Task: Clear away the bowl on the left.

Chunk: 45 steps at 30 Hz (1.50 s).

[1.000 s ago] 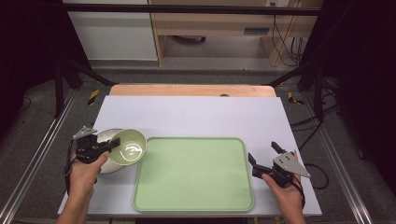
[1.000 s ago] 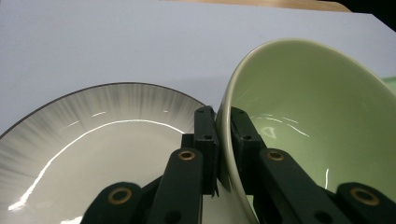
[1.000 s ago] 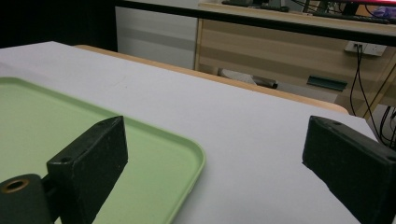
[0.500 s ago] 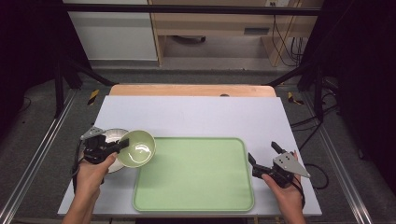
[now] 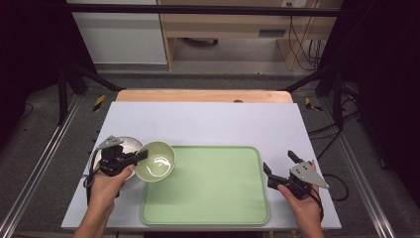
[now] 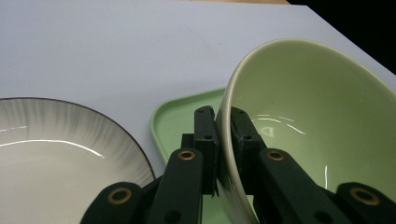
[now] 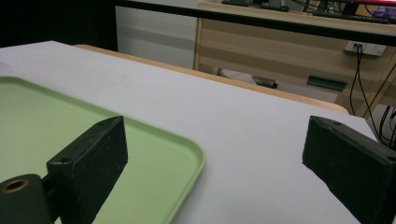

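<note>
Left gripper (image 5: 142,156): jaws pinch the rim of the green bowl (image 5: 156,161), one inside the wall, one outside. The bowl is held above the left edge of the green tray (image 5: 208,198), tilted. A white plate (image 5: 126,145) lies on the table (image 5: 208,121) just left of the tray, beneath the gripper. Right gripper (image 5: 280,163): jaws spread wide, holding nothing, at the tray's right edge, one over the tray, one over the table.
</note>
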Each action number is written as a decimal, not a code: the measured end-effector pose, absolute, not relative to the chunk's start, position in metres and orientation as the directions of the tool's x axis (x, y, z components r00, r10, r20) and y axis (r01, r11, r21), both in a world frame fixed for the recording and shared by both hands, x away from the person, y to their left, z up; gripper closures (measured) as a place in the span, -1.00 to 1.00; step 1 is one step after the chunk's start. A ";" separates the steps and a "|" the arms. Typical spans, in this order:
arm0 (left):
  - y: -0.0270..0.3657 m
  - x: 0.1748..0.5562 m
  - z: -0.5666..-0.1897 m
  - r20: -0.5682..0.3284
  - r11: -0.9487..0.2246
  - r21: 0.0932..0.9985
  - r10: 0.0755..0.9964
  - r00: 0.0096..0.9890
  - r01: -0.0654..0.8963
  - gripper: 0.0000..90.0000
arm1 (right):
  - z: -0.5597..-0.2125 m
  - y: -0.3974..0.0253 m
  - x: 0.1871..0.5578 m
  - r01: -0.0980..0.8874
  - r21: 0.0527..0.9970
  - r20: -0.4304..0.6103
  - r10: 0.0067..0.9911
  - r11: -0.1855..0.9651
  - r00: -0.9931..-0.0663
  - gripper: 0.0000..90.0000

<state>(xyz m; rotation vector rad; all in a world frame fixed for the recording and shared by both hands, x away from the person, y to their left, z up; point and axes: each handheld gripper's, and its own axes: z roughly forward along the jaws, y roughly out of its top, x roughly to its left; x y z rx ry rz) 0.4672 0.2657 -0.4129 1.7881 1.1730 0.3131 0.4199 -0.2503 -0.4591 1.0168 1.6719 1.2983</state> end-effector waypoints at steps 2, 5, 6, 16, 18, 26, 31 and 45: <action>0.262 0.467 -0.413 -0.260 -0.109 0.808 0.815 0.518 0.579 0.85 | -0.459 -0.250 0.420 0.131 0.978 -0.100 0.919 0.161 -0.383 -0.84; 0.258 0.466 -0.415 -0.259 -0.120 0.806 0.810 0.526 0.580 0.85 | -0.459 -0.250 0.420 0.130 0.978 -0.101 0.919 0.161 -0.381 -0.84; 0.256 0.466 -0.415 -0.258 -0.123 0.806 0.808 0.530 0.580 0.85 | -0.459 -0.250 0.420 0.130 0.978 -0.101 0.919 0.161 -0.381 -0.84; 0.247 0.465 -0.416 -0.252 -0.143 0.804 0.798 0.548 0.577 0.85 | -0.459 -0.250 0.420 0.131 0.978 -0.102 0.919 0.163 -0.381 -0.84; 0.246 0.465 -0.416 -0.251 -0.145 0.804 0.796 0.550 0.577 0.85 | -0.459 -0.250 0.420 0.131 0.978 -0.101 0.919 0.162 -0.381 -0.84; 0.240 0.465 -0.416 -0.253 -0.151 0.803 0.790 0.559 0.577 0.85 | -0.459 -0.250 0.420 0.134 0.978 -0.099 0.919 0.161 -0.382 -0.84; 0.233 0.465 -0.416 -0.254 -0.154 0.805 0.783 0.568 0.572 0.85 | -0.459 -0.249 0.420 0.134 0.978 -0.100 0.918 0.163 -0.384 -0.84; 0.220 0.465 -0.413 -0.252 -0.167 0.809 0.768 0.589 0.564 0.85 | -0.459 -0.249 0.420 0.134 0.978 -0.097 0.918 0.159 -0.384 -0.84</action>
